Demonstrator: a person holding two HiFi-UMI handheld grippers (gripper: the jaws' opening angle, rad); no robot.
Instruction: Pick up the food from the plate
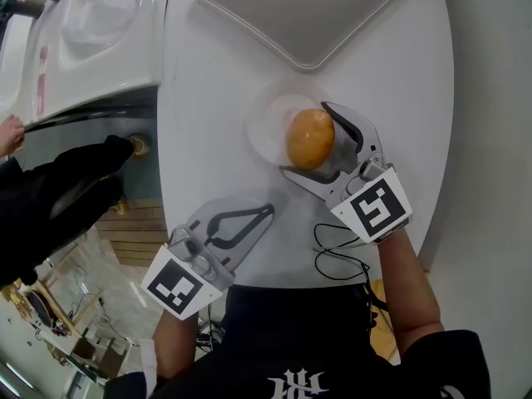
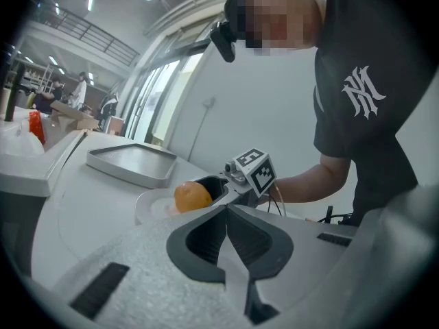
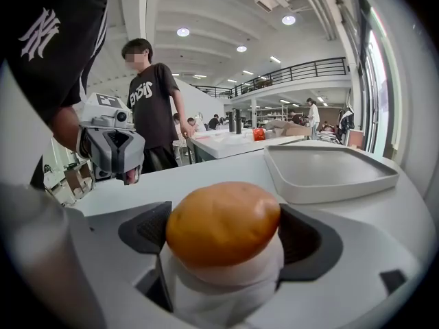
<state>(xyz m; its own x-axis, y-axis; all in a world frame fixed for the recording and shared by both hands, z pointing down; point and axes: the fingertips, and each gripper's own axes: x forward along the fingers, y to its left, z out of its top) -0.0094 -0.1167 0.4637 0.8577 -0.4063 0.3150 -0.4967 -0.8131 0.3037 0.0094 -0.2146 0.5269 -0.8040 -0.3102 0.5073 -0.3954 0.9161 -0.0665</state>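
Note:
A round orange-brown bun (image 1: 310, 137) is over the right part of a small white plate (image 1: 268, 127) on the white round table (image 1: 216, 81). My right gripper (image 1: 304, 139) is shut on the bun, one jaw on each side of it. In the right gripper view the bun (image 3: 223, 221) fills the gap between the dark pads (image 3: 312, 242). My left gripper (image 1: 268, 212) hovers near the table's front edge, shut and empty, left of and nearer than the plate. Its view shows the bun (image 2: 192, 197), the plate (image 2: 147, 208) and the right gripper (image 2: 226, 190).
A grey rectangular tray (image 1: 303, 11) lies at the table's far side, just beyond the plate. A white counter (image 1: 91, 32) stands to the left. A black cable (image 1: 332, 252) loops near the front edge. A person in black (image 3: 154, 108) stands beyond the table.

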